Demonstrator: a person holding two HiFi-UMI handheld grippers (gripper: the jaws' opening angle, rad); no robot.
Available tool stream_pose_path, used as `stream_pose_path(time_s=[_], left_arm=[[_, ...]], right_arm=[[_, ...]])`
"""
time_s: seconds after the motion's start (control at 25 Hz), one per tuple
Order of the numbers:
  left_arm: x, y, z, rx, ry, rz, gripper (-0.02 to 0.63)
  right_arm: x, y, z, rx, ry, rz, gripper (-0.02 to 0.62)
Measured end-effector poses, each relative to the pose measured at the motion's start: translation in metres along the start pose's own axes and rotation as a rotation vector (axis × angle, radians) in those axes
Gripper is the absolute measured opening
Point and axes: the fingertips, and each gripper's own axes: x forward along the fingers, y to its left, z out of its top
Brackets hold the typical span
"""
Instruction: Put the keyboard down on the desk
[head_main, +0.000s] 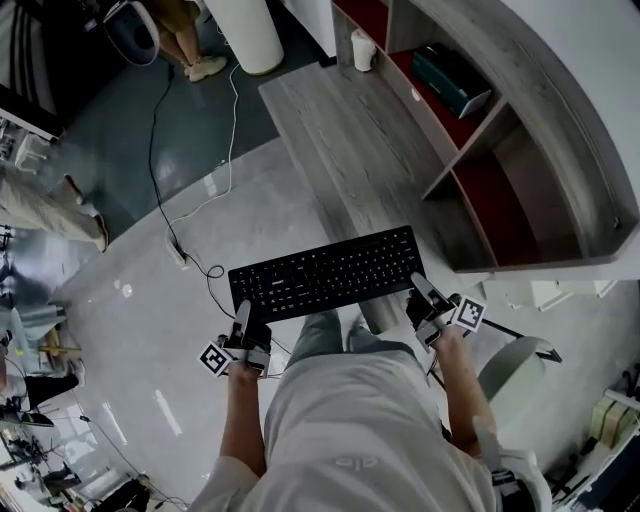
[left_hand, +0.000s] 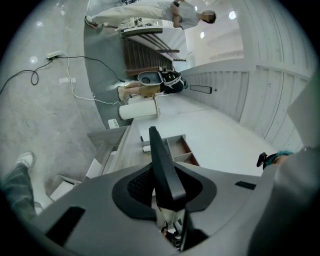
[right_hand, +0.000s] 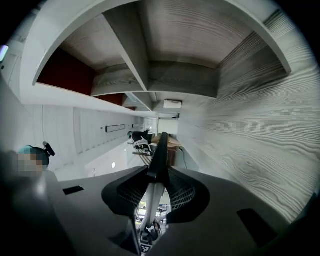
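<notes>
A black keyboard (head_main: 328, 272) hangs level in the air in front of the person, just short of the near end of the grey wooden desk (head_main: 345, 140). My left gripper (head_main: 243, 322) is shut on its left end and my right gripper (head_main: 424, 297) on its right end. In the left gripper view the keyboard (left_hand: 163, 167) shows edge-on, running away between the jaws. The right gripper view has the keyboard (right_hand: 159, 157) as a thin dark edge between the jaws, with the desk's wood grain (right_hand: 250, 125) close on the right.
Shelf compartments with red backs (head_main: 480, 190) run along the desk's right side, one holding a dark box (head_main: 452, 80). A white cup (head_main: 363, 50) stands at the far end. A white cable with a power strip (head_main: 177, 250) lies on the floor. A chair (head_main: 515, 365) is behind right.
</notes>
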Motion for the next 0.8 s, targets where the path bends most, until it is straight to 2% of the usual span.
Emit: stream_pose_path(time_s=[0.24, 0.4, 0.8], left_arm=[[0.061, 0.043, 0.002, -0.007, 0.046, 0.022, 0.097], [0.09, 0.062, 0.008, -0.028, 0.081, 0.029, 0.097], [0.157, 0.127, 0.01, -0.077, 0.173, 0.114, 0.097]], right_arm=[[0.024, -0.043, 0.045, 0.017, -0.049, -0.03, 0.129], [0.034, -0.061, 0.059, 0.033, -0.077, -0.064, 0.129], [0.051, -0.128, 0.096, 0.077, -0.161, -0.178, 0.129]])
